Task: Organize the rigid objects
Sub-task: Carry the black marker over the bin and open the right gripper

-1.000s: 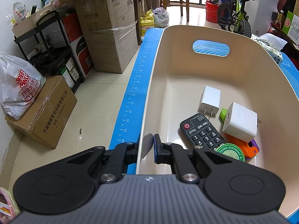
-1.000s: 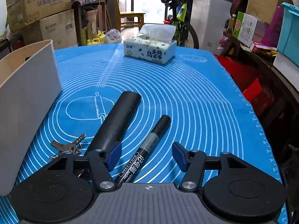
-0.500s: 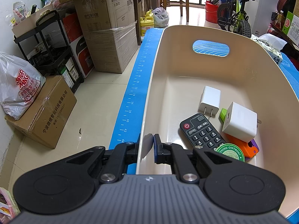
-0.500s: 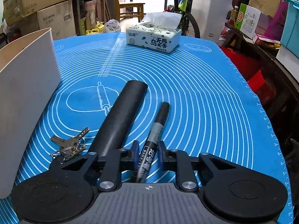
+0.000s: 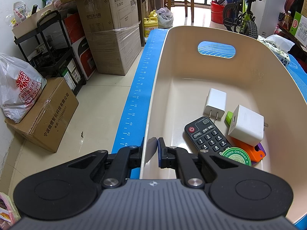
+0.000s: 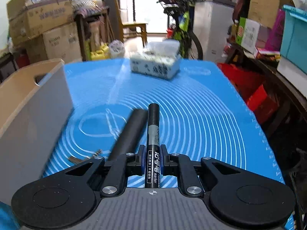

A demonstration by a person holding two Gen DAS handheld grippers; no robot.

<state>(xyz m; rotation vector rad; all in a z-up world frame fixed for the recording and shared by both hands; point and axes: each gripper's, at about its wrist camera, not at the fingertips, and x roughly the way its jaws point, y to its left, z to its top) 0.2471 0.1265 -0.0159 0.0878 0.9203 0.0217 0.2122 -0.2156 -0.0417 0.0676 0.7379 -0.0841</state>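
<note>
Left gripper (image 5: pixel 153 150): its jaws are pinching the near rim of the beige bin (image 5: pixel 255 72), one finger outside the wall and one inside.
Right gripper (image 6: pixel 152 162): its jaws are closing tight on the black marker (image 6: pixel 153 140), gripping it by the label; the marker is pointing toward 12 o'clock, with its far end over the blue mat (image 6: pixel 201 103).
Marker writing: "marker" and some Chinese characters are reading clearly along the barrel; the line above them is showing upside down and is hard to make out.
Bin contents: a black remote (image 5: pixel 208 136) with a "TV/AV" key, a round green tin (image 5: pixel 236 156) reading "THING OINTMENT" with its first letters cut off, and two white chargers (image 5: pixel 214 102) (image 5: pixel 246 125); orange and purple pieces under the larger charger are mostly hidden.
Mat, right wrist view: a black tube (image 6: pixel 129 133) is lying just beside the marker at 11 o'clock, keys (image 6: pixel 86 156) are lying at 9 o'clock, partly hidden by the gripper, and a tissue box (image 6: pixel 156 66) at 12 o'clock is too blurred to read.
Floor, left wrist view: a bag (image 5: pixel 19 88) at 9 o'clock is reading "SUPER MING"; a box (image 5: pixel 113 13) at 11 o'clock is reading "Inkaxss".
</note>
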